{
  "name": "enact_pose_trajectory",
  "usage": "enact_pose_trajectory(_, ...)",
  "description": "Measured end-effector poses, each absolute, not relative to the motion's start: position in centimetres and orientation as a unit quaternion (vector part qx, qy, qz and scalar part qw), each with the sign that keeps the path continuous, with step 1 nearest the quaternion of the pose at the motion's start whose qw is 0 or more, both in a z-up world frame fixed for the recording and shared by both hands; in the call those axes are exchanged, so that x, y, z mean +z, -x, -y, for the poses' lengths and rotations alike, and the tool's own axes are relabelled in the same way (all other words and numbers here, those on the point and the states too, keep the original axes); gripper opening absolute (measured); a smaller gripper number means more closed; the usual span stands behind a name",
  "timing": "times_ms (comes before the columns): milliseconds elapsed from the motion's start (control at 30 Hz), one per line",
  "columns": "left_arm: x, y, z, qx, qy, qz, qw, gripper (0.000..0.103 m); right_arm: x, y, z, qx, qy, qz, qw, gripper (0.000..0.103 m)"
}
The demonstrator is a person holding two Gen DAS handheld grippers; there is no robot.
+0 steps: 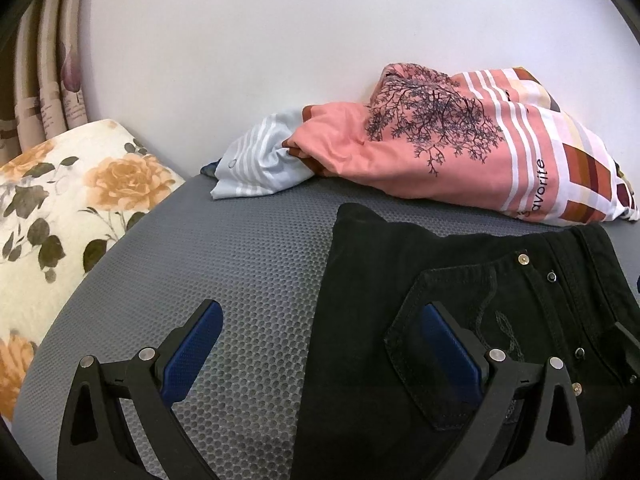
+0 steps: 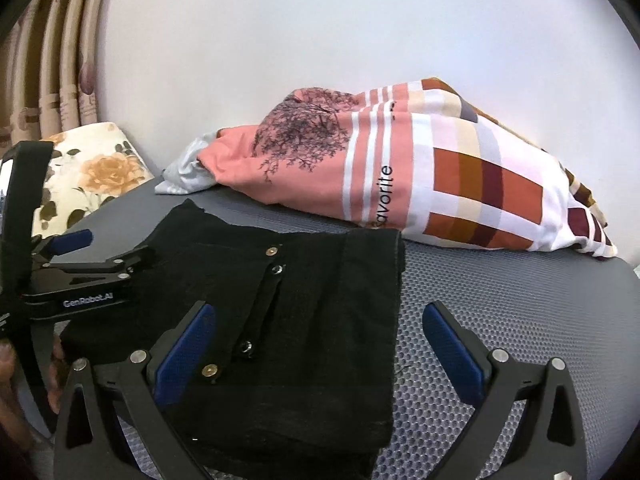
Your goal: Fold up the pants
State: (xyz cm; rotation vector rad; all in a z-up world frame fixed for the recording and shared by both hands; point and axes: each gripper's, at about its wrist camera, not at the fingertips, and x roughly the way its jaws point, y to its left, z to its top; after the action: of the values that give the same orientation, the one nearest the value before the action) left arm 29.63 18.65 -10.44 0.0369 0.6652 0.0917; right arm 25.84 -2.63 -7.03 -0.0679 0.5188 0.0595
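Between folded pants' [image 2: 280, 320] right edge and pillow [image 2: 440, 184], bare mattress [image 2: 500, 300].

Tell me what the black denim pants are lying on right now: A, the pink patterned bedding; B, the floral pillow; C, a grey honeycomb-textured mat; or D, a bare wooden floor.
C: the black denim pants sit folded on the grey honeycomb-textured mat, apart from the floral pillow and short of the pink patterned bedding.

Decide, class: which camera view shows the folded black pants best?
The right wrist view: the black pants appear nearly whole as a folded bundle on the grey mat, with both side edges visible. The left wrist view shows only their left part, with the back pocket large and the right side cut off.
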Motion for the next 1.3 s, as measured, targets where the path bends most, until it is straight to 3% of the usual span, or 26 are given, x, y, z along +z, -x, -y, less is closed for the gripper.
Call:
enact_pose_trajectory(200, -10.3, -28.9, -18.4, 0.064, -0.033, -0.32, 0.945, 0.099, -7.4, -26.1, 3.2, 0.059, 0.013, -0.289, 0.955, 0.103)
enact_pose_trajectory(633, -8.8, -22.6, -16.8, 0.053, -0.008, -0.345, 0.937, 0.099, -5.3, -18.0, 4.7, 0.078, 0.002, -0.289, 0.954, 0.103)
enact_pose_trajectory(1067, -2.3, -15.2, -13.3, 0.027, 0.011, -0.3, 0.954, 0.099, -1.6, -12.6, 6.3, 0.077, -0.004, -0.265, 0.961, 0.103)
enact_pose_trajectory(1300, 1.6, -10.9, -10.1, 0.067, -0.08, -0.25, 0.963, 0.099, 1.6, -9.0, 7.5, 0.078, -0.01, -0.233, 0.969, 0.103)
